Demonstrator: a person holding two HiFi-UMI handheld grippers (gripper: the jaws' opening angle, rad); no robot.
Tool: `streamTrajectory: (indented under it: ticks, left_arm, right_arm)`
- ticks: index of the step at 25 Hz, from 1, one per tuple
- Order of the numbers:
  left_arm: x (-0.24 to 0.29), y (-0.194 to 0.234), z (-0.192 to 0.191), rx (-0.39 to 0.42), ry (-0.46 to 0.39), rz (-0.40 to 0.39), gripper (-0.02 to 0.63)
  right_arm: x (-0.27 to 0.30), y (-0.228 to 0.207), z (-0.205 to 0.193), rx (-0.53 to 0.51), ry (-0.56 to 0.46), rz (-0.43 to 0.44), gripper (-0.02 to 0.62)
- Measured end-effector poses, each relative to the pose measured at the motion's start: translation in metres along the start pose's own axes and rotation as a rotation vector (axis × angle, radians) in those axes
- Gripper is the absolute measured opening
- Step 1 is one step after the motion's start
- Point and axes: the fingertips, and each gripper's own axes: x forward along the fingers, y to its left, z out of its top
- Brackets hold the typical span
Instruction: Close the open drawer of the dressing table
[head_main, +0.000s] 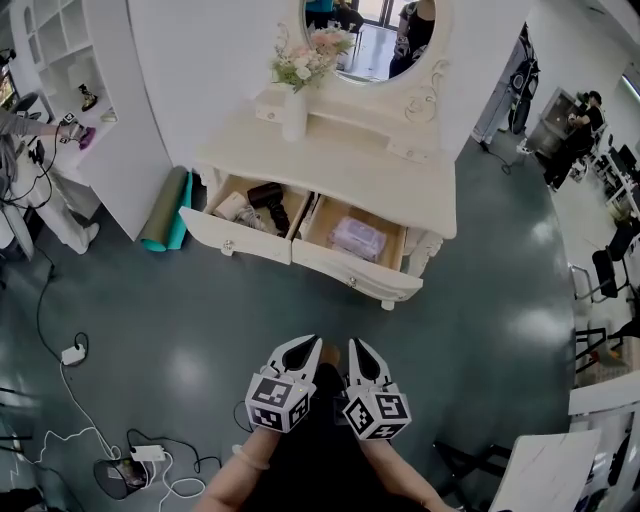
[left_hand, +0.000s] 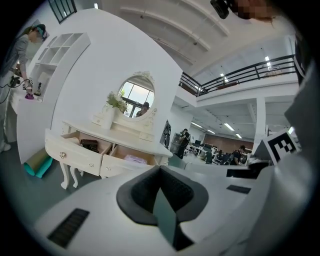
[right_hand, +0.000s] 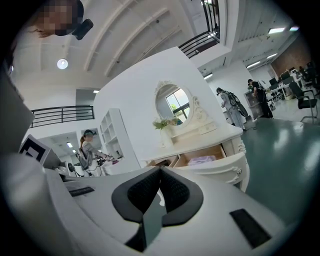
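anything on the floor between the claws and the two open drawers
Nothing visible: only bare floor lies between the left claw, the right claw and the left drawer and right drawer fronts.

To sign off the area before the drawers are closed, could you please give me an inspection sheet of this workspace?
Surface: dressing table top carries a vase of flowers, below the mirror.
Job's things: left drawer and right drawer both pulled open, with contents inside.
Clutter: rolled mat on the floor, between table and shelf unit.
Tools: left tool and right tool shut, empty, held short of the table.
Cables: cables and a power strip on the floor, lower left.
Surroundings: shelf unit, office chairs, people at a distance.
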Motion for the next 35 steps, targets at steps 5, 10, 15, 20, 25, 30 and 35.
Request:
streamTrajectory:
  ticks: [5, 10, 15, 20, 25, 30, 35]
  left_arm:
    - [0.029, 0.011, 0.004, -0.008, 0.023, -0.001, 0.012]
    - [0.062, 0.021, 0.01, -0.009, 0.037, -0.008, 0.012]
    - [0.093, 0.03, 0.012, -0.019, 0.061, -0.021, 0.012]
    - [0.125, 0.04, 0.01, -0.022, 0.094, -0.022, 0.012]
    - [0.151, 0.049, 0.008, -0.003, 0.124, -0.013, 0.012]
    - [0.171, 0.057, 0.0, -0.003, 0.149, -0.016, 0.012]
    - [0.187, 0.068, -0.011, -0.007, 0.17, -0.009, 0.012]
  right_arm:
    - [0.024, -0.022, 0.003, 0.003, 0.014, -0.023, 0.008]
    - [0.05, -0.044, 0.009, -0.002, 0.024, -0.042, 0.008]
    - [0.075, -0.067, 0.016, 0.001, 0.028, -0.058, 0.008]
    - [0.096, -0.091, 0.017, 0.014, 0.047, -0.087, 0.008]
    - [0.11, -0.112, 0.011, 0.028, 0.082, -0.113, 0.008]
    - [0.124, -0.125, 0.001, 0.046, 0.113, -0.117, 0.008]
    - [0.131, -0.137, -0.011, 0.059, 0.13, -0.144, 0.008]
